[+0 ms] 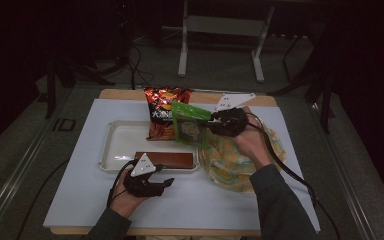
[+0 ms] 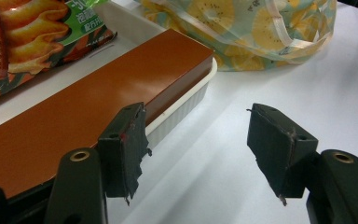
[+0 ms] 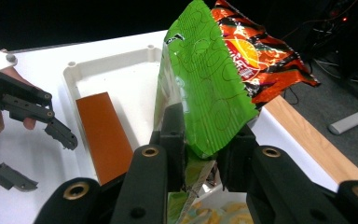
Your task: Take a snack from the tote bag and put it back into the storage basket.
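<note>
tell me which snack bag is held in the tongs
The green snack bag, pinched by the right tongs and lifted beside the tray. The orange-red chip bag lies untouched, propped on the tray's far edge.

Both grippers are black, with two-link jaws pinned by brass-ringed rivets. The left gripper point(image 1: 147, 181), at lower centre-left of the high view, carries a grey three-cornered plate; its square pads point(image 2: 122, 144) have torn, frayed edges. The right gripper point(image 1: 219, 121), at centre, trails a black cable towards lower right. Both sleeves are dark grey-green.
</note>
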Available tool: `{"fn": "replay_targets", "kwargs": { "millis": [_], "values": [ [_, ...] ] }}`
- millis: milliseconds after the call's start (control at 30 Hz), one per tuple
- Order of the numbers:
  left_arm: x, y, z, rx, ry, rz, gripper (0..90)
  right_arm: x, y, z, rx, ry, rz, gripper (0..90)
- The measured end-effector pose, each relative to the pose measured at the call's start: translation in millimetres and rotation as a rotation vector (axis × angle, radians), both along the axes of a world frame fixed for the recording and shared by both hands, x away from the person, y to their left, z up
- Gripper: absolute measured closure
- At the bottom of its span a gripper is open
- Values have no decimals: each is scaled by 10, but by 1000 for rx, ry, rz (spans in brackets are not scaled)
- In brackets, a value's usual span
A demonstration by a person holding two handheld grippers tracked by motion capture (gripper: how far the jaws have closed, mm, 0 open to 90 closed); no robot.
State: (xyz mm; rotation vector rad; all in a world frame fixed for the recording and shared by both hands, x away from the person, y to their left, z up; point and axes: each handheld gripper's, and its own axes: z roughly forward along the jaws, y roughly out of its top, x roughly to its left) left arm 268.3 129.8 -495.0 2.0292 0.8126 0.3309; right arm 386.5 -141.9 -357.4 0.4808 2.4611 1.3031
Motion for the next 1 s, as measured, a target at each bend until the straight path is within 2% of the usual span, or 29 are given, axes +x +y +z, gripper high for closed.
{"fn": "replay_targets", "kwargs": {
  "millis": [500, 767, 1000],
  "values": [
    [-3, -2, -2, -6, 5, -2, 370, 136, 270, -187, -9, 32, 7, 746],
    [-3, -1, -2, -7, 6, -4, 370, 213, 389, -233, 8, 49, -5, 746],
    [-5, -5, -2, -8, 6, -6, 370, 252, 496, -277, -8, 55, -6, 745]
  ]
}}
